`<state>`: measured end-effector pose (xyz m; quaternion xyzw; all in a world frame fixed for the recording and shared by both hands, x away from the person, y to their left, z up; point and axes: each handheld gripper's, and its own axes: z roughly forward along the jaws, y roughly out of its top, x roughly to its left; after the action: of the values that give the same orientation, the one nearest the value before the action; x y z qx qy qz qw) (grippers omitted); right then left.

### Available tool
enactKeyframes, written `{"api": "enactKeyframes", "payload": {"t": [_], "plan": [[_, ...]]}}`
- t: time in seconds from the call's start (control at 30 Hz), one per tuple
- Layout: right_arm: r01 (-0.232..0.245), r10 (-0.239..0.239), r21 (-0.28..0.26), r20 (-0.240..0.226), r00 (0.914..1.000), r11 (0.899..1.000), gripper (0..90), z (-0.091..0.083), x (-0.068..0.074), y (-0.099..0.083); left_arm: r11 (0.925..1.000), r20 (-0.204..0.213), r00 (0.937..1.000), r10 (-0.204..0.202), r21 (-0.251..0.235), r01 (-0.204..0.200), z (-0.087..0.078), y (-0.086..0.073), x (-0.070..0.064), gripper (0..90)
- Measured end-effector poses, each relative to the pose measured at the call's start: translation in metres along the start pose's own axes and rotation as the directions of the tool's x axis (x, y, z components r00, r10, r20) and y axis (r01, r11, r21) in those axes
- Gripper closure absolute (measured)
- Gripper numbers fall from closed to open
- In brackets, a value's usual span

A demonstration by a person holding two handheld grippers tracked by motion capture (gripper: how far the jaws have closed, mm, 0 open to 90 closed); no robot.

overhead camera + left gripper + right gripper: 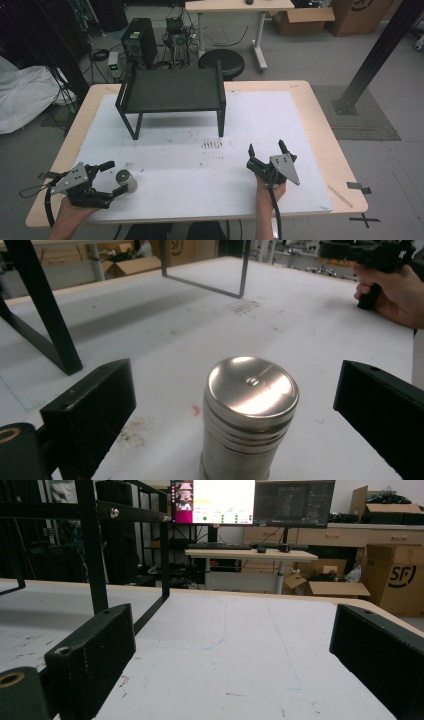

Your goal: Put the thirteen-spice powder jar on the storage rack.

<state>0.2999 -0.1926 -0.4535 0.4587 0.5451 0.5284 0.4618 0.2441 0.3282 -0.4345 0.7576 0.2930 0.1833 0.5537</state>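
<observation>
A small silver metal canister [126, 181] with a ribbed screw lid stands upright on the white mat near the table's front left. My left gripper [113, 177] is open, its jaws on either side of the canister [248, 415] with gaps on both sides and not touching it. My right gripper [266, 148] is open near the front right, held in a hand, with nothing between its jaws [235, 665]. In the left gripper view the right gripper [372, 255] and the hand holding it show at the far upper right.
A black metal shelf stand [171, 91] sits at the back middle of the white mat [280, 120]; its legs [95, 555] rise ahead-left of my right gripper. Small dark marks [212, 145] dot the mat's middle. Desks, monitors and boxes lie beyond the table.
</observation>
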Motion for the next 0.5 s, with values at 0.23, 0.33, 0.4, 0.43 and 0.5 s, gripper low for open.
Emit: {"api": "enactKeyframes", "payload": {"t": [0.23,0.33,0.4,0.43,0.5], "plan": [[-0.002,0.002,0.001,0.0,1.0,1.0,4.2,-0.0002,0.0001,-0.0001,0.9985,0.003,0.9998,0.017,0.051,-0.017,0.0038,-0.0035,-0.0006,12.9],[-0.003,0.003,0.0,0.001,1.0,1.0,4.2,-0.0002,0.0,-0.0001,0.9981,0.005,0.9998,0.019,0.059,-0.019,0.0044,-0.0054,-0.0008,17.4],[-0.003,0.003,0.001,0.001,1.0,1.0,4.2,-0.0002,0.0,-0.0001,0.998,0.011,0.9998,0.016,0.061,-0.017,0.0045,-0.0066,-0.0005,20.8],[-0.003,0.003,0.001,0.001,1.0,1.0,4.2,-0.0003,0.0001,-0.0001,0.9979,0.011,0.9998,0.015,0.063,-0.016,0.0045,-0.0069,-0.0004,22.1],[-0.003,0.003,0.001,0.001,1.0,1.0,4.2,-0.0002,0.0001,-0.0001,0.9979,0.015,0.9998,0.012,0.064,-0.013,0.0044,-0.0077,-0.0002,26.9]]}}
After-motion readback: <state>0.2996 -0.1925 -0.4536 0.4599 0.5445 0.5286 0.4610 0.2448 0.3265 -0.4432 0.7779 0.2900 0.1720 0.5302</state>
